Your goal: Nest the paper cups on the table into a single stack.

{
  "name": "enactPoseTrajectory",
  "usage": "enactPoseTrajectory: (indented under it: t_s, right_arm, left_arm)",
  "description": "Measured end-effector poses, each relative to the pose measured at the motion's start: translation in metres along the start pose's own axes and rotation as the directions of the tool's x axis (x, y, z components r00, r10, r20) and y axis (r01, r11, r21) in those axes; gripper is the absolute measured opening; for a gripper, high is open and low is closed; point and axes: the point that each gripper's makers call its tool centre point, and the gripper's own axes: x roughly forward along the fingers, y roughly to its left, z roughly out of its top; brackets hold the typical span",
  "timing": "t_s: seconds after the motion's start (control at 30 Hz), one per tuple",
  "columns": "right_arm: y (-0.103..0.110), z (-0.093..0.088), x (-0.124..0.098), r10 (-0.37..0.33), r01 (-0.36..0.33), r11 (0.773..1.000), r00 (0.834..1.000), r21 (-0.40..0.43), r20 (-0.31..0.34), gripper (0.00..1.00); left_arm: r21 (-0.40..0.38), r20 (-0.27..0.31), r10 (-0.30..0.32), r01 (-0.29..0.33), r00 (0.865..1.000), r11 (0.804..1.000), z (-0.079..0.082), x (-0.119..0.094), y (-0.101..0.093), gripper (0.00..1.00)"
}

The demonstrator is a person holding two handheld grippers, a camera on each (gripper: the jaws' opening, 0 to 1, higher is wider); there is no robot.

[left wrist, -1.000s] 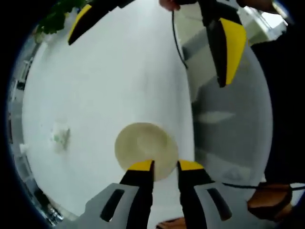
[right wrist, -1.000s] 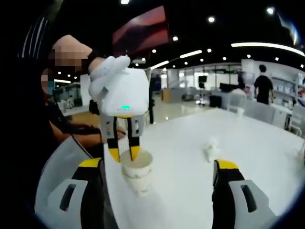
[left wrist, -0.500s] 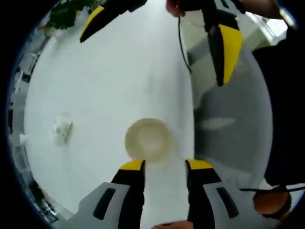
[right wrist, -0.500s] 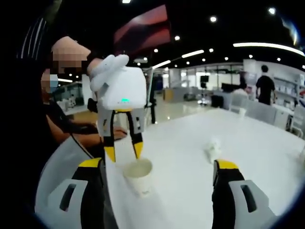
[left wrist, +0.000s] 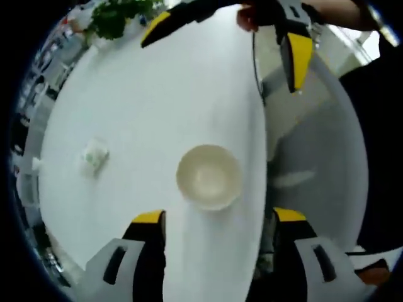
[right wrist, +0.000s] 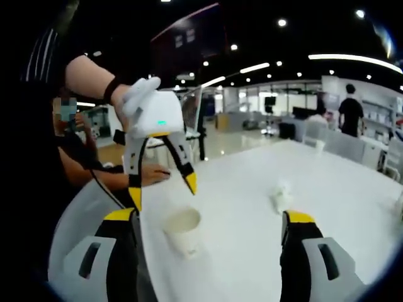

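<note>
Risen since a second ago: left gripper point(right wrist: 162, 195), which then pinched the rim of the cream-white round paper cup point(left wrist: 209, 177) and now hangs above it, jaws spread wide, touching nothing.

Item 1, paper cup point(right wrist: 183, 229). Stands upright and free on the white table point(left wrist: 145, 107), close to the table's near edge. Mouth open upward; the left gripper view looks straight down into it and shows a pale inside with no loose contents. Whether it is one cup or several nested cannot be told.

Item 2, left gripper point(left wrist: 219, 217). Its yellow-tipped black jaws stand one on either side of the cup in its own view, both apart from the rim. In the right gripper view a person's hand point(right wrist: 135, 94) holds it from above the cup.

Item 3, right gripper point(right wrist: 210, 217). Jaws wide apart, holding nothing, low over the table on the near side of the cup. In the left gripper view it shows point(left wrist: 227, 28) beyond the cup, well apart from it.

Item 4, small crumpled white object point(left wrist: 94, 154). Lies on the table well apart from the cup, further in from the edge; too small to identify.

Item 5, table edge and room. The edge runs just beside the cup; past it lies grey floor point(left wrist: 315, 157). Bare tabletop lies open between the cup and the crumpled object.

Item 6, green plant point(left wrist: 116, 12). Beyond the table's far edge from the cup.
</note>
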Motion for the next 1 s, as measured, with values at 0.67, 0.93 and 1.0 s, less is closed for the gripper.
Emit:
enactPoseTrajectory:
  t_s: [0.67, 0.93, 1.0]
  right_arm:
    - [-0.011, 0.008, -0.005, -0.032, 0.033, 0.999, 0.999, 0.032, -0.027, 0.92]
    - [-0.016, 0.01, -0.003, -0.049, 0.051, 0.998, 0.998, 0.039, -0.034, 0.94]
    - [-0.017, 0.011, -0.002, -0.051, 0.053, 0.998, 0.998, 0.04, -0.039, 0.96]
  left_arm:
    - [-0.256, 0.257, 0.148, -0.08, 0.955, 0.963, -0.008, -0.012, 0.027, 0.93]
    - [-0.383, 0.407, 0.239, -0.073, 0.882, 0.921, 0.002, -0.025, 0.041, 1.0]
    - [-0.404, 0.428, 0.269, -0.084, 0.863, 0.911, 0.001, -0.028, 0.047, 1.0]
